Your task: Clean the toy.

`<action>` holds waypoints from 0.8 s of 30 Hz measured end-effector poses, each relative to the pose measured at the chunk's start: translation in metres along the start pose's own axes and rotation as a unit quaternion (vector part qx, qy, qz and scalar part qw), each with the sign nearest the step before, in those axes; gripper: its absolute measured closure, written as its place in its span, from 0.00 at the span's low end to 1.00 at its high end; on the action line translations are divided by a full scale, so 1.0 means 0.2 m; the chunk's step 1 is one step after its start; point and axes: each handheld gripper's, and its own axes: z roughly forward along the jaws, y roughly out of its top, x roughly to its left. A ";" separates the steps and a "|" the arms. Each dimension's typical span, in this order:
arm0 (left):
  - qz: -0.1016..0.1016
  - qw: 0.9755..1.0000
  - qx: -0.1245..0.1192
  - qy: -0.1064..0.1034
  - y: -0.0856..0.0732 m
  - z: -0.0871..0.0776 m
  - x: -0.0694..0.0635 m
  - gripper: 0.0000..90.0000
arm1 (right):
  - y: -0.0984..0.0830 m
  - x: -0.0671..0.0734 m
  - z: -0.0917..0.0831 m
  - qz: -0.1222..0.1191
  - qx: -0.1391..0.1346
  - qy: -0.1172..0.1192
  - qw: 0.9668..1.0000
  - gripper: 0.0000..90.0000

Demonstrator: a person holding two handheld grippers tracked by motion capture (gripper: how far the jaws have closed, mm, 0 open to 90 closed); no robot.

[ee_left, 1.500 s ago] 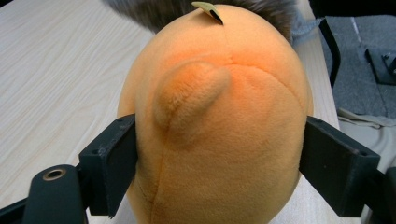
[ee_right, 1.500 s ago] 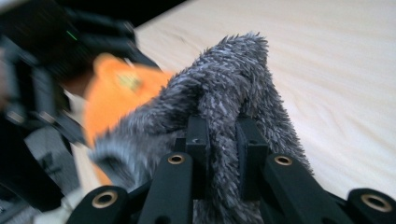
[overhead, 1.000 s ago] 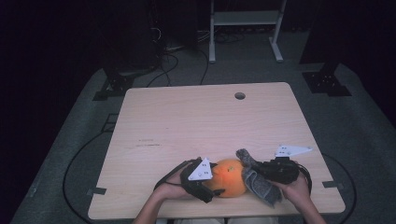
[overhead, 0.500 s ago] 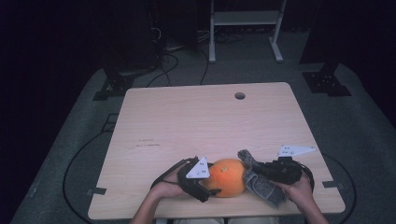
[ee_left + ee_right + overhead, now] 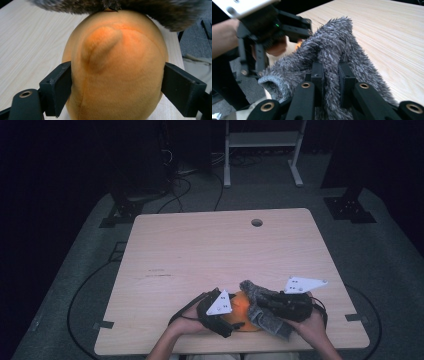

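Note:
A round orange plush toy (image 5: 239, 306) rests near the table's front edge. My left gripper (image 5: 231, 316) has its jaws spread wide on either side of it, and in the left gripper view both pads press into the plush (image 5: 117, 70). A grey fuzzy cloth (image 5: 262, 312) hangs over the toy's right side and also runs along the top of the left gripper view (image 5: 150, 10). My right gripper (image 5: 331, 70) is shut on a fold of this cloth (image 5: 332, 47), just right of the toy (image 5: 267, 304).
The light wooden table (image 5: 200, 250) has a small round hole (image 5: 256, 222) near its far edge. Black cables lie on the grey floor at the left, and a white stand (image 5: 260, 150) is behind the table. Both forearms come in over the front edge.
My right hand has risen a little and drawn the grey cloth up beside the toy. The left gripper and the plush have stayed in place.

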 end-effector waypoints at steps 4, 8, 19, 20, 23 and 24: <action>-0.006 1.000 -0.006 -0.001 -0.01 0.00 0.01 0.17 | -0.08 -0.10 -0.04 0.027 0.018 -0.029 0.999 0.86; -0.011 1.000 -0.011 0.001 0.01 0.01 0.01 0.16 | -0.08 -0.12 -0.09 0.040 0.008 -0.040 0.998 0.86; -0.017 0.999 -0.031 -0.021 0.01 0.01 0.00 0.16 | 0.06 0.09 0.05 -0.037 0.009 -0.013 0.999 0.86; -0.024 0.998 -0.043 -0.030 0.01 0.00 0.01 0.15 | 0.03 0.07 0.04 -0.027 0.006 -0.005 1.000 0.86; -0.050 0.995 -0.075 -0.047 0.00 -0.03 0.04 0.14 | 0.01 0.04 0.01 -0.013 0.001 -0.002 1.000 0.86; -0.051 0.995 -0.075 -0.044 0.00 -0.03 0.04 0.14 | 0.00 0.03 -0.01 -0.011 0.000 -0.006 1.000 0.86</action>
